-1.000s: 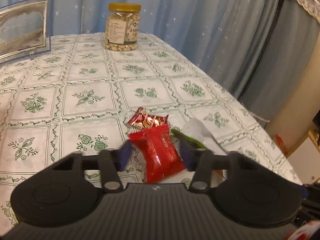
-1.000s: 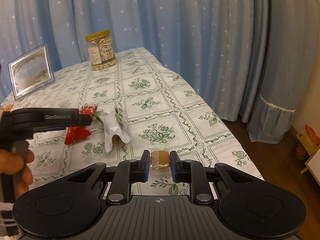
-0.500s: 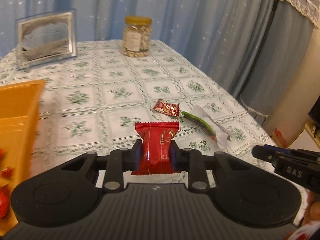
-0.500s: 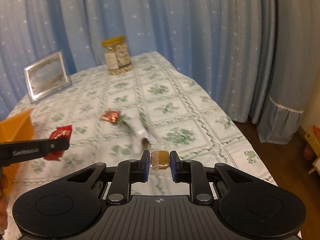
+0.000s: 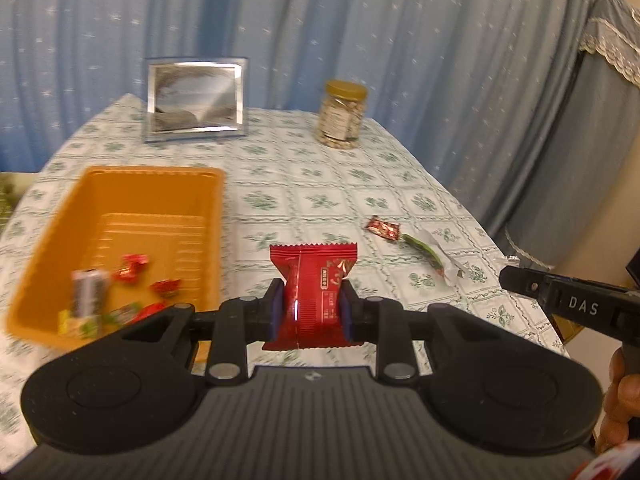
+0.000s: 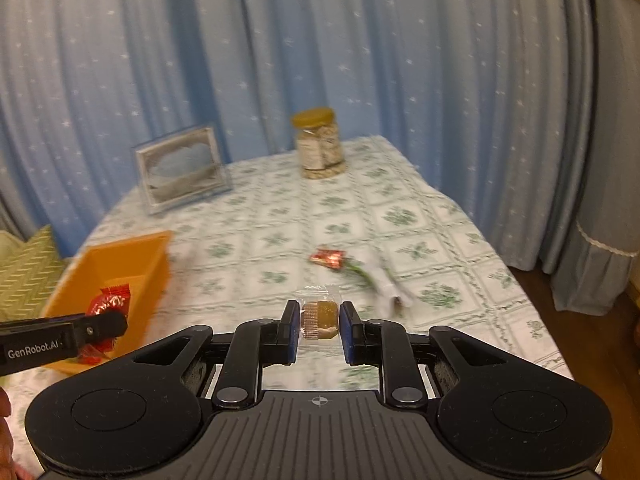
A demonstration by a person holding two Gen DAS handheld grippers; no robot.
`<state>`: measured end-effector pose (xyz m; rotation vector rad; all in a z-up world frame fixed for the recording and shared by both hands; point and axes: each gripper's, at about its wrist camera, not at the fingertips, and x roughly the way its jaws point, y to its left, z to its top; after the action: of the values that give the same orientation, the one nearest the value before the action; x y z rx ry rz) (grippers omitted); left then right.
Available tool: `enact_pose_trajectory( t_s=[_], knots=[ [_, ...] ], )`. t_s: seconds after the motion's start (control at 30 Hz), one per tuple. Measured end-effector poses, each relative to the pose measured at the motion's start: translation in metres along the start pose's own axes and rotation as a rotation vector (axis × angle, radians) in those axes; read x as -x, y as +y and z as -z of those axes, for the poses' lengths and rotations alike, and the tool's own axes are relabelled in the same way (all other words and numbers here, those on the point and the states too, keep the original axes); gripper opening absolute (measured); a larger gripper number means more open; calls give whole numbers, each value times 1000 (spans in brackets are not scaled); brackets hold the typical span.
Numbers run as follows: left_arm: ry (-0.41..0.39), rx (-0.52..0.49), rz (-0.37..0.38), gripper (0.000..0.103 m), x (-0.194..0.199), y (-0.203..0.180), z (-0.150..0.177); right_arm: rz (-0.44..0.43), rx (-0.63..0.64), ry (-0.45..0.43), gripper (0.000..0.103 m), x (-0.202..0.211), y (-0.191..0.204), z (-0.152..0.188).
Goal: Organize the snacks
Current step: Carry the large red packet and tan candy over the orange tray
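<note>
My left gripper (image 5: 312,314) is shut on a red snack packet (image 5: 314,280) and holds it above the table, right of the orange tray (image 5: 120,184). The tray holds several small wrapped snacks (image 5: 132,268). My right gripper (image 6: 319,328) is shut on a clear-wrapped brown snack (image 6: 318,314) above the table. A small red candy (image 5: 382,227) and a white-and-green wrapper (image 5: 436,254) lie on the table to the right. The tray also shows in the right wrist view (image 6: 132,256), at the left.
A floral tablecloth (image 5: 320,184) covers the table. A picture frame (image 5: 196,98) and a jar with a yellow lid (image 5: 342,114) stand at the back. Blue curtains hang behind. The table's right edge drops to the floor.
My left gripper closed on the red packet, lifted it and swung left, bringing the orange tray into view. My right gripper rose and moved left with the brown snack.
</note>
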<state>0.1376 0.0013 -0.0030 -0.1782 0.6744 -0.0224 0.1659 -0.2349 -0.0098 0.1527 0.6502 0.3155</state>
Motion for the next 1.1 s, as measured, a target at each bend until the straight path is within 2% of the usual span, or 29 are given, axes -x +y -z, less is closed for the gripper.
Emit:
enact_pose_trajectory(
  t_s=[0.47,0.73,1.1],
  knots=[
    [-35,72,-125,25,77,56,22,-145,109,28,21,19,97,17],
    [-50,113,-177,25,96,86,26,-196,160,34,21,15,131,21],
    [-65,155,-209,25,99,113,24,-239,212,51,21,-1,160,23]
  ],
)
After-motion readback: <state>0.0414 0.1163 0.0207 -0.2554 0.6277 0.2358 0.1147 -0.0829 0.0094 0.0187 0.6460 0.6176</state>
